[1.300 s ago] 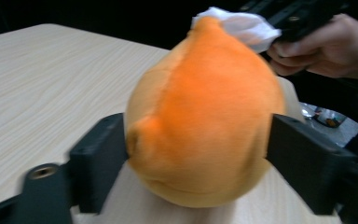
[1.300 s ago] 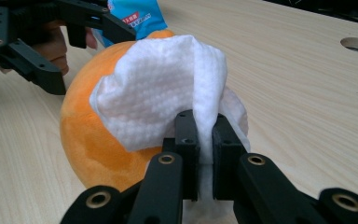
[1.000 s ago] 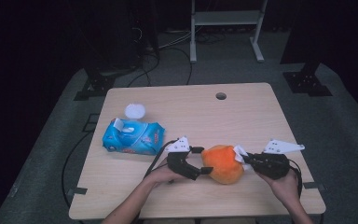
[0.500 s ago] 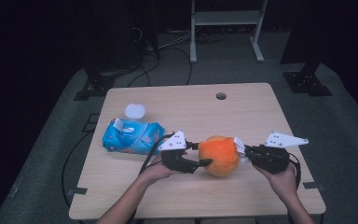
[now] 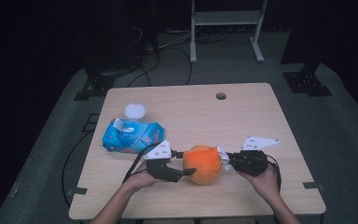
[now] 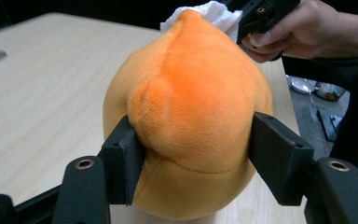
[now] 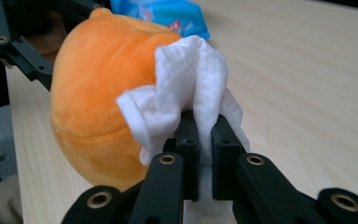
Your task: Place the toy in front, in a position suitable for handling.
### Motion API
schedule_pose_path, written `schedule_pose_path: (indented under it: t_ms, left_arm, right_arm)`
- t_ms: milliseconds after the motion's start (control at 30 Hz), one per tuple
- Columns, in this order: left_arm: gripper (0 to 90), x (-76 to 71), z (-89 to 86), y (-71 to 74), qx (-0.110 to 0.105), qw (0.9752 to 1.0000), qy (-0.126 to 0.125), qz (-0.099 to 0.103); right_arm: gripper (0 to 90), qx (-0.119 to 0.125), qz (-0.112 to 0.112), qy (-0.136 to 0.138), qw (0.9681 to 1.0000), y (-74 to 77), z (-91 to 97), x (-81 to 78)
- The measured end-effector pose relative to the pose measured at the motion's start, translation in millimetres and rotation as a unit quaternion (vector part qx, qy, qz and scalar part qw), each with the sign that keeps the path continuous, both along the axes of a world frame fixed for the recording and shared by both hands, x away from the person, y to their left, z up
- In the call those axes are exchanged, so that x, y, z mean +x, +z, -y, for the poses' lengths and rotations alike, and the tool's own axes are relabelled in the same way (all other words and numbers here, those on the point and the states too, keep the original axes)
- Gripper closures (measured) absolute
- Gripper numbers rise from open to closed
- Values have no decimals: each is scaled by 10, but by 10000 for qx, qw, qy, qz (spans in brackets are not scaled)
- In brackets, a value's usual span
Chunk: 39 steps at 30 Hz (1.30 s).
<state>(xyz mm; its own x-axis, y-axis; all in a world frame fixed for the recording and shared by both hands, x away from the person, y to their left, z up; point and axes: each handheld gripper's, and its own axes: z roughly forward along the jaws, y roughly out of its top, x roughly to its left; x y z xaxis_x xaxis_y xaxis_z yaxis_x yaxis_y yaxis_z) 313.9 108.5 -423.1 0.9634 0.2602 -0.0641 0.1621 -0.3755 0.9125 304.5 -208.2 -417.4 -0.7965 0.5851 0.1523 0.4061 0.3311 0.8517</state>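
1. The left gripper [image 6: 193, 154] grasps the orange plush [image 6: 186, 116]: its 2 jaws have just been closing and now press into the plush's sides, denting it.
2. The right gripper [image 7: 204, 126] is clenched on a white wipe [image 7: 186, 93], which bunches up against the plush's far side from the left gripper.
3. The plush [image 5: 203, 164] rests on the table [image 5: 261, 116], between the 2 grippers, near the front edge.
4. Left of the plush and further back lies a blue wipes pack [image 5: 130, 136], flap open.
5. Behind the pack sits a white round lid [image 5: 134, 110].
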Motion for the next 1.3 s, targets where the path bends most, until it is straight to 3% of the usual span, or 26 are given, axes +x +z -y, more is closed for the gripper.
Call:
schedule_pose_path:
  t_ms: [67, 167, 400, 467, 600, 667, 733, 833, 967, 1133, 1233, 1300]
  left_arm:
    - [340, 14, -6, -26, -130, 9999, 44, -40]
    - [240, 51, 0, -21, -168, 9996, 207, 69]
    - [153, 96, 113, -7, -230, 9997, 12, -7]
    - [155, 86, 145, -34, -276, 9996, -6, -39]
    - [311, 79, 146, -75, -316, 9995, 80, -40]
    - [332, 61, 166, -81, -330, 9994, 86, -45]
    - [334, 50, 188, -72, -290, 9995, 95, -11]
    - [333, 44, 240, -67, -284, 9995, 100, 23]
    - [334, 40, 297, -73, -283, 9995, 121, 20]
    - [333, 6, 365, -73, -244, 9996, 60, 111]
    - [336, 9, 367, -81, -241, 9995, 112, 143]
    - [339, 29, 334, -94, -247, 9995, 160, 132]
  right_arm:
    - [836, 71, -66, -3, 10000, -40, 14, 13]
    - [834, 74, -69, -36, 9999, -36, 43, 22]
    - [831, 106, -72, -20, 9999, -48, 41, 13]
    - [832, 81, -60, -18, 9999, -51, 37, 10]
    - [834, 49, -111, -55, 9999, -63, 87, 20]
    - [836, 95, -47, -159, 9998, -29, 138, 22]
    - [837, 264, 98, -276, 9992, 69, 198, 8]
    - [839, 378, 326, -164, 9986, 249, 175, -44]
    - [840, 81, 470, 78, 9988, 301, -20, -78]
    - [842, 154, 563, 378, 9976, 347, -207, -81]
    - [842, -77, 640, 374, 9972, 373, -288, -41]
    - [843, -192, 649, 195, 9975, 367, -236, 10]
